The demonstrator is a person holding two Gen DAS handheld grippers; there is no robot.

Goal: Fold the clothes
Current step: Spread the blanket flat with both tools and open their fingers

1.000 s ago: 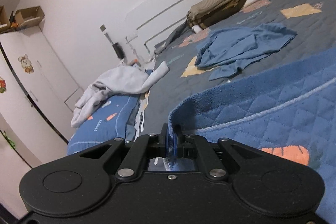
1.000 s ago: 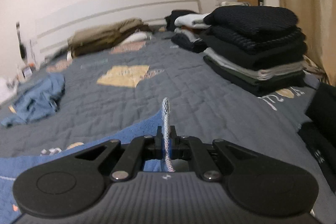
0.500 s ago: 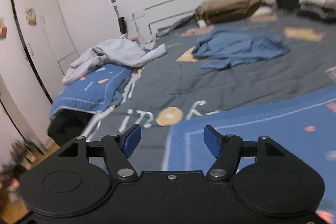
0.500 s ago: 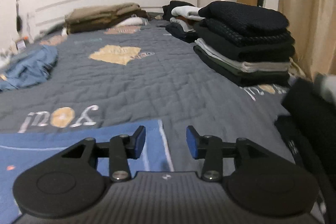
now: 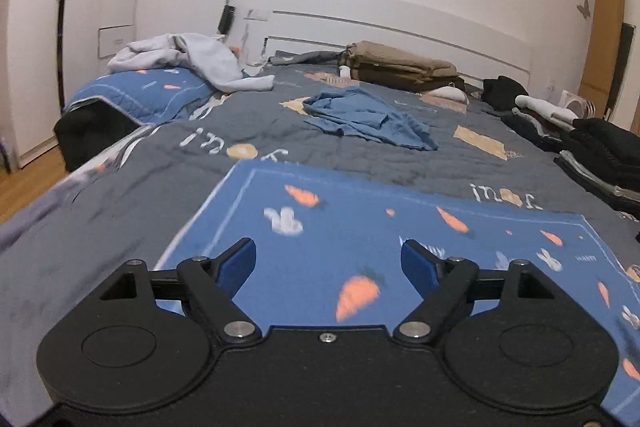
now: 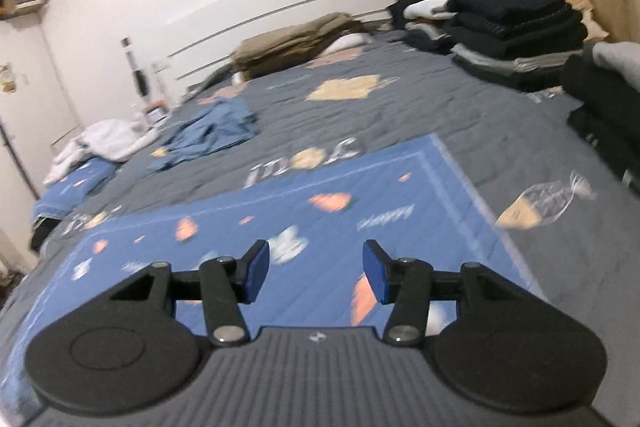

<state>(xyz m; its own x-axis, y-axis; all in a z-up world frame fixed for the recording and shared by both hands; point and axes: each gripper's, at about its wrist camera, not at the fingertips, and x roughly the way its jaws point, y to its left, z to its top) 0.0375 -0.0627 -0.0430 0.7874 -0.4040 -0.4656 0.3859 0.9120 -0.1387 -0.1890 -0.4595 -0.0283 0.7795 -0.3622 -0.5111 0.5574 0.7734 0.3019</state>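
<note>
A blue quilted cloth with carrot and rabbit prints (image 5: 360, 227) (image 6: 304, 219) lies flat on the grey bedspread (image 5: 260, 131) (image 6: 420, 107), folded into a rectangle. My left gripper (image 5: 328, 261) hovers open above its near edge, nothing between the fingers. My right gripper (image 6: 316, 269) is also open over the same cloth, toward its right part. A crumpled blue shirt (image 5: 368, 117) (image 6: 208, 139) lies farther up the bed.
Folded dark clothes are stacked at the right (image 5: 600, 143) (image 6: 516, 27). A folded tan pile (image 5: 396, 67) (image 6: 296, 43) sits by the headboard. A light grey garment (image 5: 184, 57) (image 6: 108, 143) rests on another blue quilt at the left. A wardrobe (image 5: 36, 27) stands left of the bed.
Both grippers held an edge of the blue cloth one second ago, then let go and opened. The cloth now lies flat, and both grippers have pulled back and risen.
</note>
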